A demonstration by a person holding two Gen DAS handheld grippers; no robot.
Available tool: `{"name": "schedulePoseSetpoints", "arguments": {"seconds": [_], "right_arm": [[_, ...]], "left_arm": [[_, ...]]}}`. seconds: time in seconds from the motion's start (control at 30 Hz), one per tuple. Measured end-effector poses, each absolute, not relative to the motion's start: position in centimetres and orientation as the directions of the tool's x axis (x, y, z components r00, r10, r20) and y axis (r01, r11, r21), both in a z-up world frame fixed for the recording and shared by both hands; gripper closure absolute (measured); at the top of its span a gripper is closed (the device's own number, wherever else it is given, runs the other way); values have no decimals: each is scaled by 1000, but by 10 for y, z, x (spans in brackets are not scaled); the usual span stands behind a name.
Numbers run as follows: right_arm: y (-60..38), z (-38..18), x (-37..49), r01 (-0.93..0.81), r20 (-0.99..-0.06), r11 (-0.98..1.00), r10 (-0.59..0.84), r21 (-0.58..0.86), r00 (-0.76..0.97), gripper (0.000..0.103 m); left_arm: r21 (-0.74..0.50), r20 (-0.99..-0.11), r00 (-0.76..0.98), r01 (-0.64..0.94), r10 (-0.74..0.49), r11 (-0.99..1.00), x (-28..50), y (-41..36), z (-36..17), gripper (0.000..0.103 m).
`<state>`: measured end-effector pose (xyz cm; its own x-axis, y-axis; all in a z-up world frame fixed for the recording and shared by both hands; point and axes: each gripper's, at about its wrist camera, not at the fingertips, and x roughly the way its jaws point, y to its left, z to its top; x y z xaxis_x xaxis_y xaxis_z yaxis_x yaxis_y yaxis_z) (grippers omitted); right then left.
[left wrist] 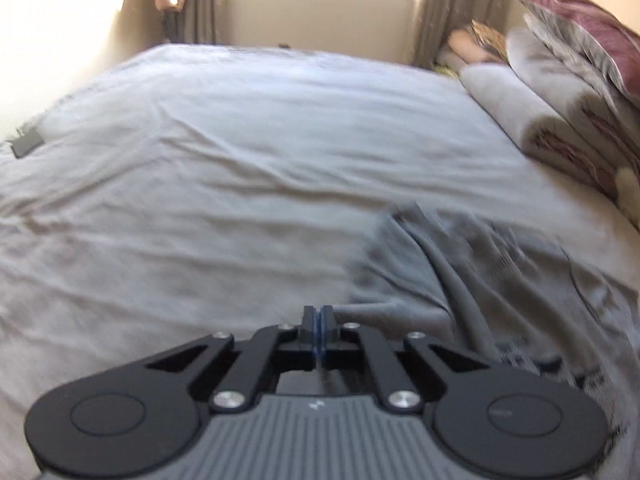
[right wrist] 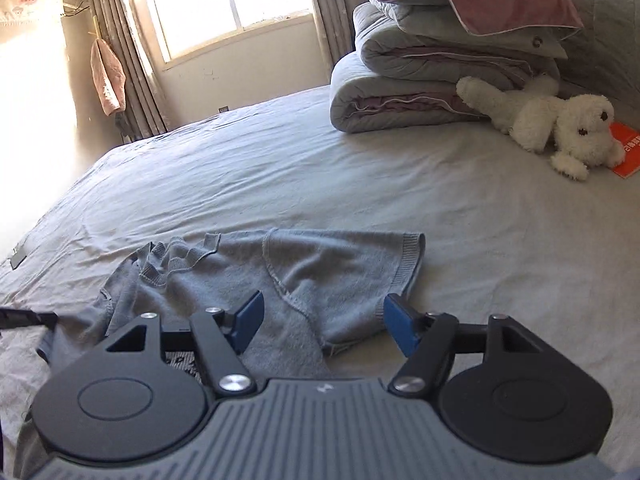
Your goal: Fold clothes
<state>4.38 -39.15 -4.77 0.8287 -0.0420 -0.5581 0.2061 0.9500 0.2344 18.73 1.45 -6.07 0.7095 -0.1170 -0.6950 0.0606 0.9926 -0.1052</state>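
A grey knitted garment (right wrist: 340, 264) lies crumpled on the pale bed sheet (right wrist: 320, 160). In the left wrist view the garment (left wrist: 460, 280) spreads to the right of my left gripper (left wrist: 318, 318). That gripper is shut, and a garment edge runs into its closed fingertips. The left gripper's dark tip (right wrist: 24, 318) shows at the left edge of the right wrist view, against the garment's left side. My right gripper (right wrist: 322, 308) hovers open just over the garment's near part, a sleeve seam between its blue pads (right wrist: 250, 312).
Folded grey and maroon duvets (right wrist: 440, 72) are stacked at the head of the bed, with a white plush dog (right wrist: 560, 128) and an orange booklet (right wrist: 626, 148) beside them. A window and curtains (right wrist: 132, 60) stand beyond the far edge. A dark flat object (left wrist: 26, 142) lies on the bed's left edge.
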Motion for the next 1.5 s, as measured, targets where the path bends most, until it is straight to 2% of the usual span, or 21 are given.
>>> {"name": "schedulePoseSetpoints", "arguments": {"seconds": [0.13, 0.3, 0.43, 0.5, 0.73, 0.8, 0.9, 1.1, 1.3, 1.5], "right_arm": [[-397, -50, 50, 222, -571, 944, -45, 244, 820, 33], [-398, -44, 43, 208, -554, 956, -60, 208, 830, 33], [-408, -54, 49, 245, -583, 949, -87, 198, 808, 33], [-413, -62, 56, 253, -605, 947, -85, 197, 792, 33], [-416, -72, 66, 218, -660, 960, -51, 173, 749, 33], [-418, -73, 65, 222, -663, 958, -48, 180, 747, 33], [-422, -73, 61, 225, -671, 954, -34, 199, 740, 33], [-427, -73, 40, 217, -690, 944, 14, 247, 724, 33], [-415, -74, 4, 132, -703, 955, 97, 265, 704, 33], [-407, -88, -44, 54, -732, 945, 213, 323, 648, 33]], "left_arm": [[-95, -699, 713, -30, -45, 995, 212, 49, -48, 102], [14, -669, 732, -160, 128, 987, 248, 94, -38, 103], [116, -676, 699, -212, 234, 970, 262, 115, -57, 103], [13, -724, 671, -219, 160, 976, 256, 125, -66, 103], [-198, -774, 626, -99, -93, 975, 193, 101, -69, 95], [-255, -777, 609, -69, -162, 964, 176, 95, -69, 89], [-270, -771, 608, -43, -189, 962, 146, 82, -61, 77], [-282, -764, 607, -11, -218, 959, 78, 65, -62, 68], [-261, -786, 577, 15, -222, 965, 18, 66, -88, 67], [-275, -780, 547, 135, -303, 952, -30, 73, -99, 63]]}}
